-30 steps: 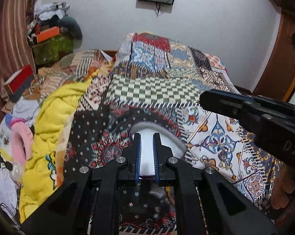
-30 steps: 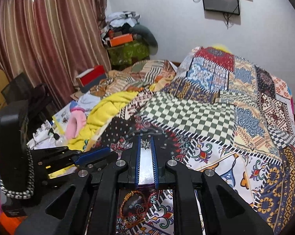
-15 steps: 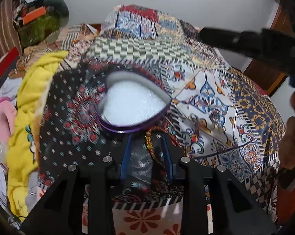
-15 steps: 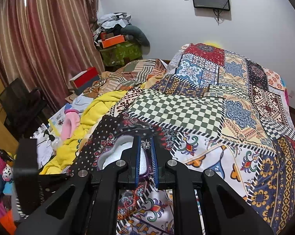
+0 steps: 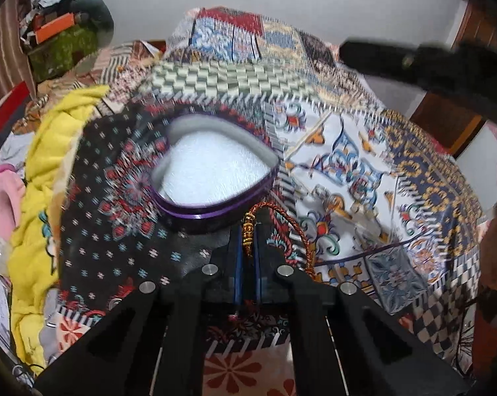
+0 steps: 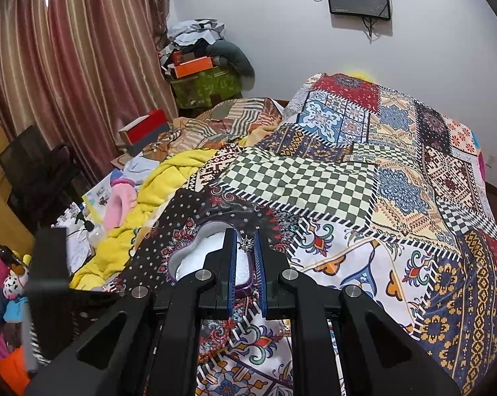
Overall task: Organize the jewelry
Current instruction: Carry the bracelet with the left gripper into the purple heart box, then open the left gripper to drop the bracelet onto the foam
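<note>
Only the left view shows the left tongs (image 5: 247,231) pinching a red cord bracelet (image 5: 248,234) just beside the heart-shaped box (image 5: 212,211). Only the right view shows the right tongs (image 6: 245,242) pinching a silver star charm (image 6: 245,243) above that box (image 6: 195,257).

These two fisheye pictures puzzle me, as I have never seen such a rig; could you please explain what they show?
Each picture comes from a camera mounted on a hand-held gripper, looking forward along its two fingers; a person holds one in each hand. In the left view, the left gripper is shut on a red cord bracelet with gold beads. In the right view, the right gripper pinches a small silver star-shaped piece. Ahead of both, on a patchwork bedspread, lies an open purple heart-shaped box with white lining.
</note>
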The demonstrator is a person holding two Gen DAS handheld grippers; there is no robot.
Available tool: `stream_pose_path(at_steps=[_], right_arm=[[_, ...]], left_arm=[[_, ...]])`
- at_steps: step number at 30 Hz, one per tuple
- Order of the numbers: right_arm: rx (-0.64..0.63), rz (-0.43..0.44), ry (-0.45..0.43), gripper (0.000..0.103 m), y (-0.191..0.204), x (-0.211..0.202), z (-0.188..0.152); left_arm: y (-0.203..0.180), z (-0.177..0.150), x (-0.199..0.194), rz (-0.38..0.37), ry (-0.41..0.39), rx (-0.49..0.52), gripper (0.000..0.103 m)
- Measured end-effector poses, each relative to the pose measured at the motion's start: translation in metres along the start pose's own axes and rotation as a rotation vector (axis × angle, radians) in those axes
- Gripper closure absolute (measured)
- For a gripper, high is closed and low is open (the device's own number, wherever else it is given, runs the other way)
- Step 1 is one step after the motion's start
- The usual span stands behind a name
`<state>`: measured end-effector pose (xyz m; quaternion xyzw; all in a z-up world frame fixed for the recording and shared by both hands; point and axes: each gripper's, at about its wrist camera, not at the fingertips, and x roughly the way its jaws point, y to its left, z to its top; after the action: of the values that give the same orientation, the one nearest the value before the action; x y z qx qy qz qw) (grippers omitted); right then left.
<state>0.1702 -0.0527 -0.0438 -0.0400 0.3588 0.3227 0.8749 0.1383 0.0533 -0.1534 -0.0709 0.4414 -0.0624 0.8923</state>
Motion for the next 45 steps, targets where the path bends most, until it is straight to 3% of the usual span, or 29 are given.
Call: stream_pose_path(at_steps=[7,11,24,32,35,39,45], right_arm=[[-0.011,0.025,-0.004,0.093,0.011,0.007,0.005],[-0.030,0.044,0.008,0.093,0.020,0.019,0.008],[-0.003,0.077,0.141,0.093,0.017,0.072,-0.008],[-0.022,0.092,0.179,0.093,0.016,0.077,-0.013],[-0.032,0.096,0.193,0.087,0.016,0.077,-0.013],[-0.035,0.076,0.170,0.083,0.015,0.064,-0.010],[-0.017,-0.001,0.097,0.081,0.000,0.022,-0.002]], left_arm=[[0.016,0.027,-0.032,0.046,-0.120,-0.006,0.099],[0.028,0.041,-0.030,0.077,-0.141,-0.011,0.099],[0.045,0.048,0.013,0.086,-0.075,-0.015,0.099],[0.047,0.046,0.016,0.082,-0.066,-0.021,0.099],[0.047,0.047,0.013,0.089,-0.069,-0.021,0.098],[0.047,0.050,0.001,0.101,-0.091,-0.024,0.093],[0.041,0.055,-0.026,0.128,-0.151,-0.020,0.074]])
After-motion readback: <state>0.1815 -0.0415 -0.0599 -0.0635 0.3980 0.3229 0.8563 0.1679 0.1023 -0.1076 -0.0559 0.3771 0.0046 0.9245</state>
